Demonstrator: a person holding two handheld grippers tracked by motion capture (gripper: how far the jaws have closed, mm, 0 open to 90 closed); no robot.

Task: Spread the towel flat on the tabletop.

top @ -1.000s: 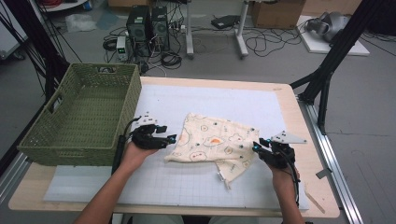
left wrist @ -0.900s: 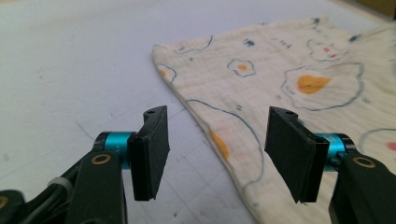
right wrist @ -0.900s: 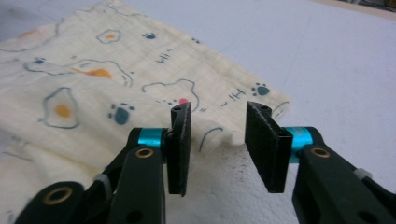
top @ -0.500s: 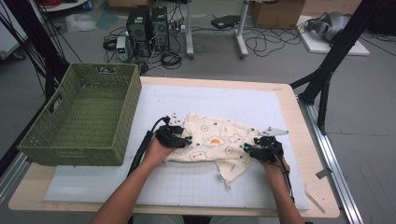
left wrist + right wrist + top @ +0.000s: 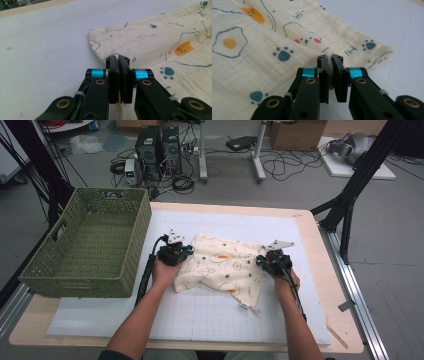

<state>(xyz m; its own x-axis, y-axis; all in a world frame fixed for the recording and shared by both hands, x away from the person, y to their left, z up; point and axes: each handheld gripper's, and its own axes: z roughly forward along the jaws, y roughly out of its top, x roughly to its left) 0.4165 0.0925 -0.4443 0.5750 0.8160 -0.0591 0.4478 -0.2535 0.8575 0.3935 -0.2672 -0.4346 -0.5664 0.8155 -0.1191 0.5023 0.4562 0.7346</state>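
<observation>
A cream cloth point(image 5: 225, 267) printed with paw marks, fried eggs and small animals lies crumpled on the white mat. My left gripper point(image 5: 184, 253) sits at its left edge, and its jaws have just closed on that edge point(image 5: 107, 53); cream fabric shows pinched between the pads point(image 5: 119, 96). At the cloth's right edge my right gripper point(image 5: 263, 261) has likewise just closed, with a fold of cloth point(image 5: 287, 53) caught between its pads point(image 5: 331, 75). Both grippers point(image 5: 119, 60) point(image 5: 330, 58) rest low on the mat.
A green woven basket point(image 5: 90, 245) stands at the left of the table, close to my left forearm. The white gridded mat point(image 5: 200, 315) covers most of the wooden table point(image 5: 325, 235). Black stand legs rise beyond the right edge.
Both hands moved inward and away from me onto the cloth's two side edges. The jaws of both grippers went from apart to closed on the fabric.
</observation>
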